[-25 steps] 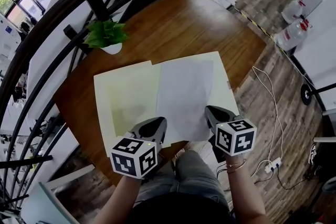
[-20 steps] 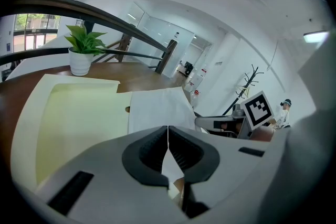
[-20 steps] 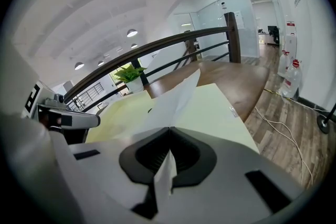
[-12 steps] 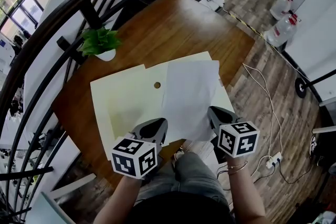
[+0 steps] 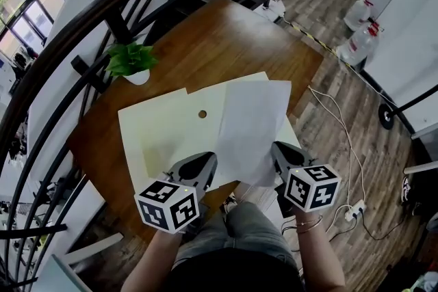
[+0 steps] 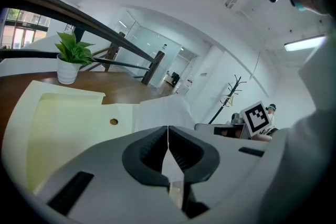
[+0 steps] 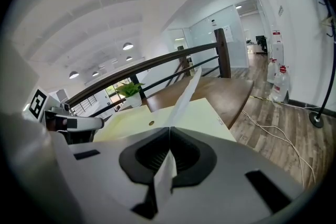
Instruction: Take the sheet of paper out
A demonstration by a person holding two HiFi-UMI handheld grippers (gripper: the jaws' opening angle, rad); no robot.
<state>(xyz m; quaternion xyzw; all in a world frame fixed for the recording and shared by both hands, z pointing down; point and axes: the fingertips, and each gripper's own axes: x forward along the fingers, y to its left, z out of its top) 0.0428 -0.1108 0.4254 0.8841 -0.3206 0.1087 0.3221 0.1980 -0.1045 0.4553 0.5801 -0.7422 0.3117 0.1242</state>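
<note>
The jaws of the right gripper (image 7: 169,131) are pressed together on the near edge of the white sheet of paper (image 5: 250,126), which rises curved from them. The jaws of the left gripper (image 6: 168,129) are closed too, on the near edge of the open pale yellow paper folder (image 5: 164,133), as it seems. The sheet lies in the middle of the head view, over the folder's right half, its upper right corner past the folder's edge. Both grippers point away from the person, side by side at the near edge of the round brown wooden table (image 5: 233,44). The bare forearms enter from the bottom of the frame.
</note>
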